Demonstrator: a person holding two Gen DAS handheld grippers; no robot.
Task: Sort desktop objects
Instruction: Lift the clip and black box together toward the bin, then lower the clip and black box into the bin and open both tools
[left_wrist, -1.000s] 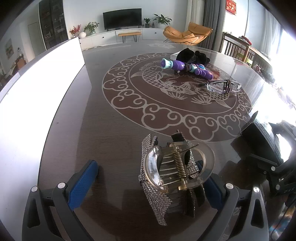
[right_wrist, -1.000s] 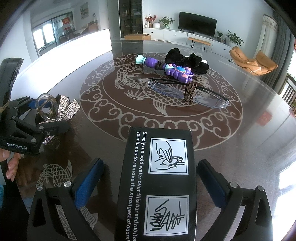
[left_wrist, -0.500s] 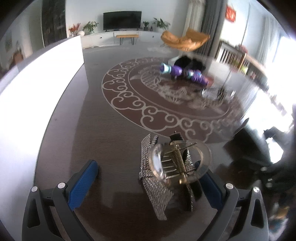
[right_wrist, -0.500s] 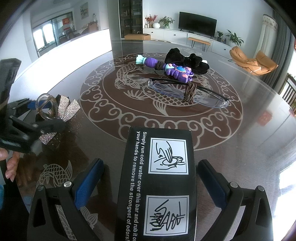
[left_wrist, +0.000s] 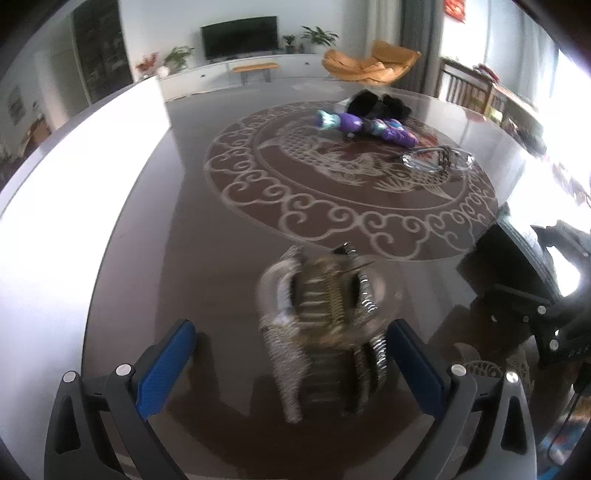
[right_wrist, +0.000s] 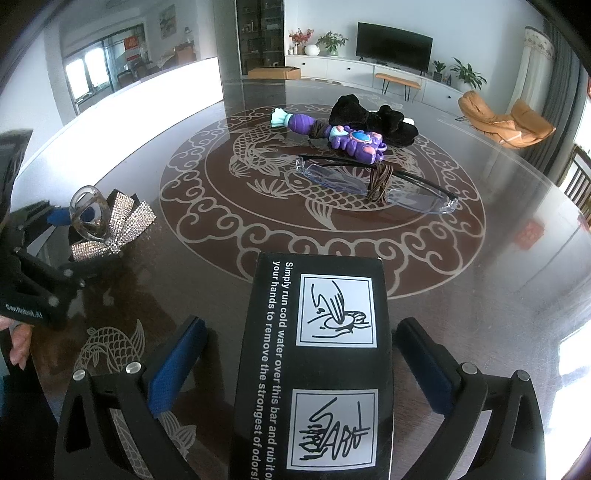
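A rhinestone bow hair clip (left_wrist: 325, 325) lies on the dark table between the spread blue pads of my open left gripper (left_wrist: 291, 354), nearer the right pad; it is blurred. It also shows in the right wrist view (right_wrist: 107, 229). My right gripper (right_wrist: 295, 354) is open, with a black printed box (right_wrist: 314, 369) lying between its fingers; neither pad visibly touches it. Farther off lie a purple toy (right_wrist: 332, 134), clear glasses (right_wrist: 373, 184) with a brown hair tie (right_wrist: 380, 181), and a black fabric item (right_wrist: 373, 118).
The table has a round fish pattern (right_wrist: 321, 192) at its middle. A bright white strip (left_wrist: 55, 221) runs along its left edge. The black box and the right gripper show at the right of the left wrist view (left_wrist: 517, 266).
The left gripper has shifted and the hair clip now looks blurred and slightly turned between its pads. The right gripper and the box have not moved.
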